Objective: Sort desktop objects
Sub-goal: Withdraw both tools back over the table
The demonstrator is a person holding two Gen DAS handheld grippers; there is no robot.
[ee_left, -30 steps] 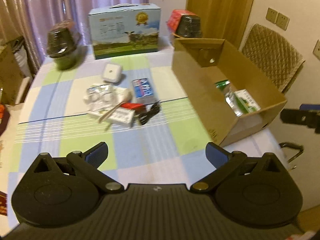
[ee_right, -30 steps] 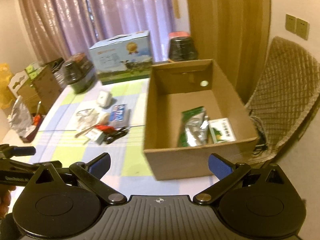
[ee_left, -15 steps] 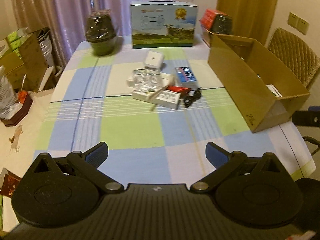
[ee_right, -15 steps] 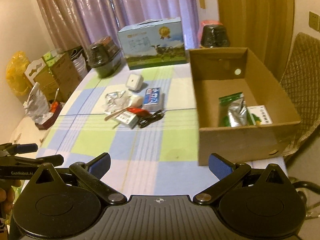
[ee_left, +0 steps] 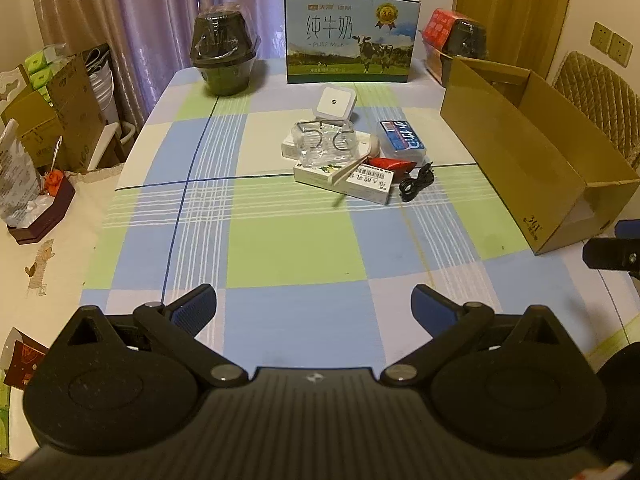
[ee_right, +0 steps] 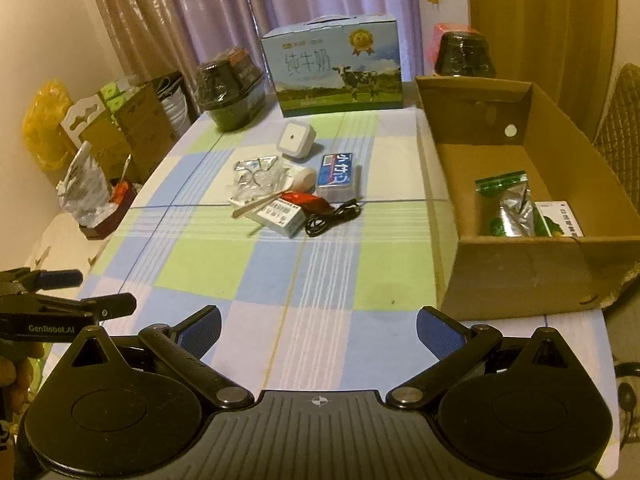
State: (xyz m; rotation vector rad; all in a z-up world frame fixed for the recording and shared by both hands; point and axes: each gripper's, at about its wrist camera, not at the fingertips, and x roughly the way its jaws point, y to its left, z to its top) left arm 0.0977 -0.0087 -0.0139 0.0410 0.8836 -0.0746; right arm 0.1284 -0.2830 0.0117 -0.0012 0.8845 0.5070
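**A:** Left wrist view first. What's there?

**B:** The left gripper (ee_left: 314, 306) sits at the bottom centre, jaws spread wide, nothing between them. The pile of small items is in the upper middle, on the checked tablecloth (ee_left: 296, 248): a white square plug-in device (ee_left: 335, 101), a clear packet (ee_left: 325, 145), a blue tissue pack (ee_left: 401, 140), a white labelled box (ee_left: 347, 176), a red wrapper (ee_left: 394, 165) and a coiled black cable (ee_left: 417, 181). The cardboard box (ee_left: 516, 160) fills the right edge, its contents hidden from this angle.

**A:** And the right wrist view?

**B:** The right gripper (ee_right: 319, 330) at the bottom centre is also spread and empty. The same pile lies in the middle of the frame, and the cardboard box (ee_right: 516, 264) on the right already holds a green foil pouch (ee_right: 508, 208) and a small white-and-green carton (ee_right: 558, 220).

**A:** So which step is this?

**B:** I'd say between items: both grippers hang well short of the pile. The next move calls for reaching forward to an outer piece, perhaps the cable (ee_right: 332, 216) nearest the box, closing low against the cloth.
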